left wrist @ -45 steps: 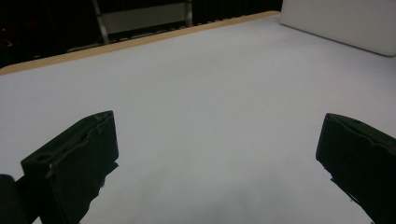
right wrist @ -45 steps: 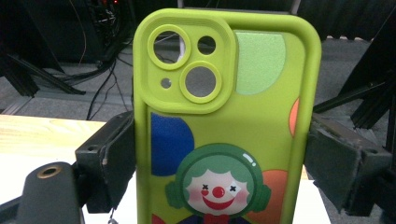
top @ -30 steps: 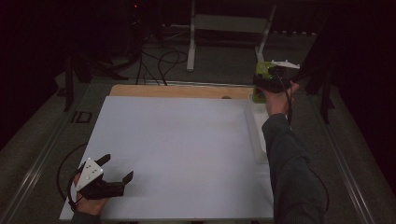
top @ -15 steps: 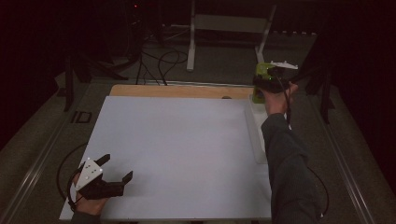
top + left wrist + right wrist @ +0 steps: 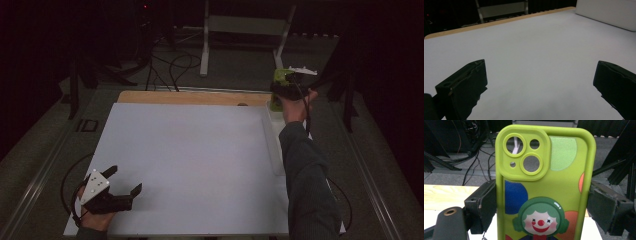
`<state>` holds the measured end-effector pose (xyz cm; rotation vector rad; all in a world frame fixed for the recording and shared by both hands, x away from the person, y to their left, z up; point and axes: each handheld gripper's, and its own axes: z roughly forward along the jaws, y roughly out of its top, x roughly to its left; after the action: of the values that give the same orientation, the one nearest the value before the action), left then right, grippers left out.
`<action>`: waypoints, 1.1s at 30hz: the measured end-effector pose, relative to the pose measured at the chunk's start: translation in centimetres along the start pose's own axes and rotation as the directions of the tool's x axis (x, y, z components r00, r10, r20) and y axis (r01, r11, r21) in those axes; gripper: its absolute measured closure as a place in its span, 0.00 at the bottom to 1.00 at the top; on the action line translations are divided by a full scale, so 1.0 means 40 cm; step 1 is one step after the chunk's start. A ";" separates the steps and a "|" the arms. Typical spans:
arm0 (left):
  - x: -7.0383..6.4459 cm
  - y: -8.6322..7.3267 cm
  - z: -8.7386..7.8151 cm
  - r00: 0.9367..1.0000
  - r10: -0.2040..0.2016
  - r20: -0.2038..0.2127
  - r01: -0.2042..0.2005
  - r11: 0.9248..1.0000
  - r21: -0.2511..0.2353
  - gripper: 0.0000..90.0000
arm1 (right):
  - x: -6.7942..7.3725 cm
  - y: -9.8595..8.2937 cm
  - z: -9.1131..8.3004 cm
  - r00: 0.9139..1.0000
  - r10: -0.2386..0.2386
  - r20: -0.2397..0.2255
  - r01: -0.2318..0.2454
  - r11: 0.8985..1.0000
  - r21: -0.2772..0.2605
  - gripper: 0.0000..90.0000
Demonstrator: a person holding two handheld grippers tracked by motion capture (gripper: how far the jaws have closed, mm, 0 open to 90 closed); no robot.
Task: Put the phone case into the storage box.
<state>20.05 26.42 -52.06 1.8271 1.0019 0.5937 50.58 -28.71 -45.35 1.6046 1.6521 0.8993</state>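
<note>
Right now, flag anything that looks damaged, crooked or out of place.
Nothing stands out. The right gripper clamps the green phone case upright by its long edges, undamaged. The left gripper rests open on the bare white table.

Phone case (image 5: 544, 187) cut off at 6 o'clock by the right gripper view's bottom edge; clown print runs out of frame below the chin, lower end unseen. Its two side edges hidden behind the jaws. In the high view the case (image 5: 278, 80) is tiny at 1 o'clock, mostly behind the right gripper (image 5: 289, 86), print unreadable. Left gripper (image 5: 541, 85): both jaws clipped by the bottom edge, right one also by the 3 o'clock edge. White tray (image 5: 609, 12) cropped at 1 o'clock corner, inside not visible. Right sleeve (image 5: 307, 190) runs off at 6 o'clock. Background dark, stands and cables murky.
</note>
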 end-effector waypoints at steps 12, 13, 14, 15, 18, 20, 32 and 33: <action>0.000 -0.001 -0.001 1.000 -0.002 -0.001 0.002 1.000 -0.001 0.00 | 0.004 -0.010 0.021 1.000 0.002 0.002 -0.002 1.000 0.014 0.17; 0.000 -0.001 -0.001 1.000 -0.002 -0.001 0.002 1.000 -0.001 0.00 | 0.004 -0.011 0.023 1.000 0.000 0.003 0.000 1.000 0.015 0.17; 0.000 -0.001 -0.001 1.000 -0.002 -0.001 0.002 1.000 0.000 0.00 | 0.004 -0.011 0.024 1.000 0.002 0.005 -0.002 1.000 0.018 0.17; 0.001 -0.001 -0.001 1.000 -0.002 -0.001 0.002 1.000 0.000 0.00 | 0.003 -0.012 0.026 1.000 0.002 0.007 -0.002 1.000 0.020 0.17; 0.001 -0.001 -0.002 1.000 -0.003 -0.001 0.003 1.000 -0.001 0.00 | 0.001 -0.015 0.030 1.000 0.005 0.011 -0.005 1.000 0.024 0.17; 0.001 -0.001 -0.002 1.000 -0.001 -0.002 0.001 1.000 0.001 0.00 | 0.001 -0.017 0.032 1.000 0.007 0.014 -0.007 1.000 0.027 0.17; 0.001 -0.002 -0.003 1.000 -0.003 -0.004 0.003 1.000 0.002 0.00 | -0.003 -0.035 0.045 1.000 -0.004 0.023 0.003 0.999 0.045 0.17; 0.000 -0.002 -0.003 1.000 -0.002 -0.004 0.002 1.000 0.002 0.00 | -0.005 -0.037 0.046 1.000 -0.004 0.024 0.003 0.999 0.045 0.17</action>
<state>19.94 26.51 -52.08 1.8271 1.0067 0.5955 51.30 -28.86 -47.60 1.6360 1.6689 0.8425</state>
